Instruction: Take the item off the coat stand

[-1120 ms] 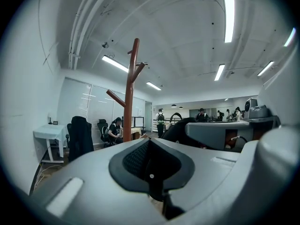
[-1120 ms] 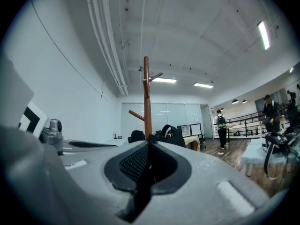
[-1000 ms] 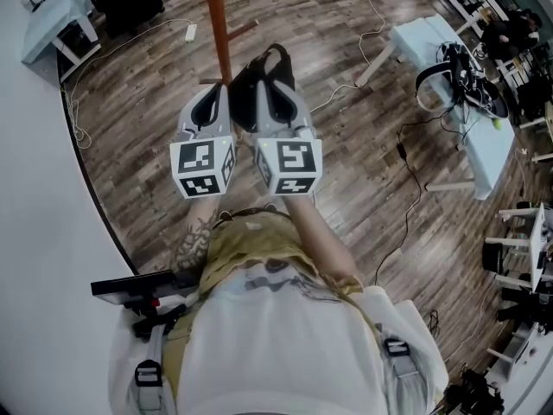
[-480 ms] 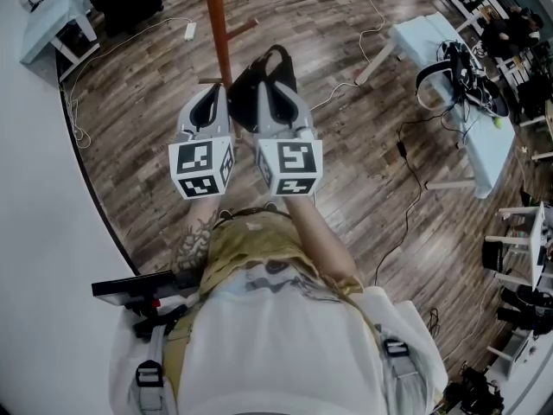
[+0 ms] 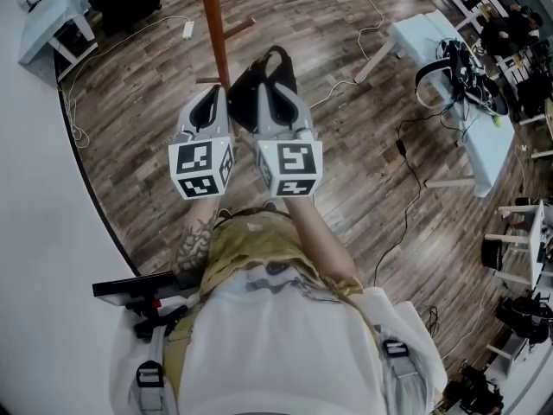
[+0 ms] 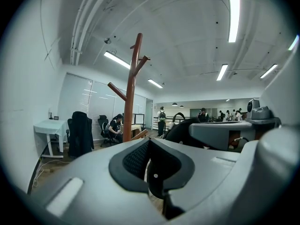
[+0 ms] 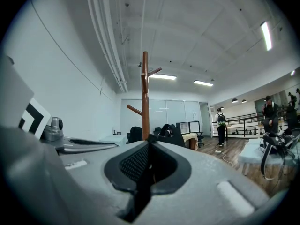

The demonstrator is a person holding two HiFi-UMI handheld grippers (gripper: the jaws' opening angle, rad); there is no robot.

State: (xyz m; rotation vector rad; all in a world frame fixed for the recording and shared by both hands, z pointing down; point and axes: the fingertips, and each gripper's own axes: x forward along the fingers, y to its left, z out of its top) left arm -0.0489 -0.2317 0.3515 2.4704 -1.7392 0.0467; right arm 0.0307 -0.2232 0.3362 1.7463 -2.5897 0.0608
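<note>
Bag (image 5: 248,83) hangs right at the tip of the right tongs (image 7: 149,138), which are pressed together. A dark sliver runs down their slit, and as far as the right gripper view shows, they are pinching the bag's near edge. From there the black body spreads a little to the right of the tip. In the head view it also reaches partly into the gap between the two pairs. It stands upright, long axis vertical, with its loop (image 5: 276,52) topmost and free.

The left tongs (image 6: 150,143) lie just beside the right pair and level with it. They are parted only by a crack through which floor shows, and nothing is in them. The bag is to their right, so the right hand is the nearer and the one that carries.

Farther out, the stand (image 5: 216,33) rises ahead, left of the bag and apart from it. Its nearest peg (image 5: 244,28) slants toward the bag's side, but the loop does not touch it. By my reading the bag is already off the stand, and the coming move needs only a pull back and rightward, away from that peg.
</note>
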